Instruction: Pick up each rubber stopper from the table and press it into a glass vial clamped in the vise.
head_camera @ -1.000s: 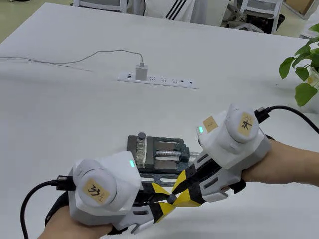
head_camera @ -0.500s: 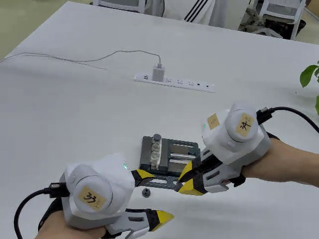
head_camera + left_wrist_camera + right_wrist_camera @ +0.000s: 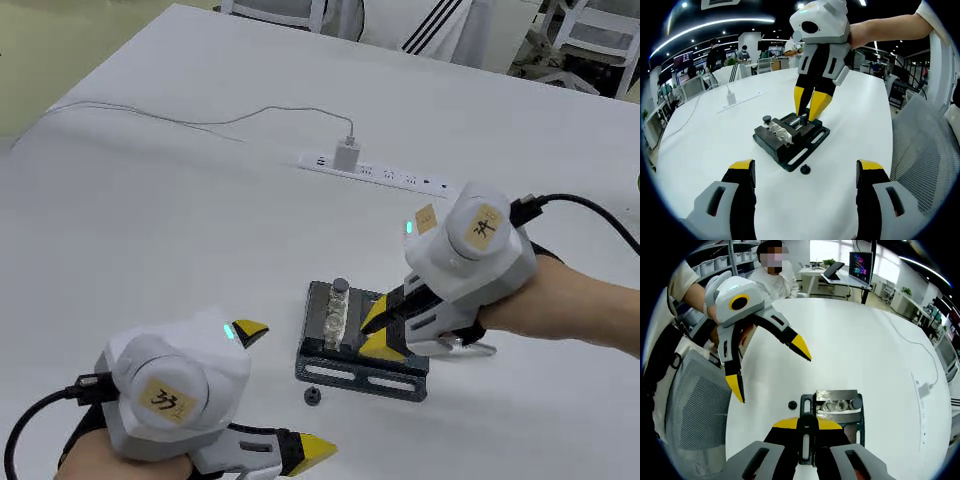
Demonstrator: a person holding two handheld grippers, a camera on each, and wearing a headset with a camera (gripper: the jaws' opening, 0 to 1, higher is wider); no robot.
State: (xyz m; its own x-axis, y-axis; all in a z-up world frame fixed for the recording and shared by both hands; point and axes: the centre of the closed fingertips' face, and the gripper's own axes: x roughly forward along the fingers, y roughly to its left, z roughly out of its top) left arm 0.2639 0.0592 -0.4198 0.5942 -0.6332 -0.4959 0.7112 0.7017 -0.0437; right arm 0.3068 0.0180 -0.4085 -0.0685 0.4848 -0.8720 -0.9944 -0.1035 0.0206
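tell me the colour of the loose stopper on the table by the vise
Black or very dark grey; the stopper shows best in the left gripper view.

Left gripper point(image 3: 283, 389): low, nearest the body, fingers point(image 3: 741, 171) spread wide apart, yellow tips pointing forward.
Right gripper point(image 3: 378, 330): farther forward, angled down and leftward, fingers closed tip to tip.
Right forearm point(image 3: 575, 315): bare, reaching in from the right edge.
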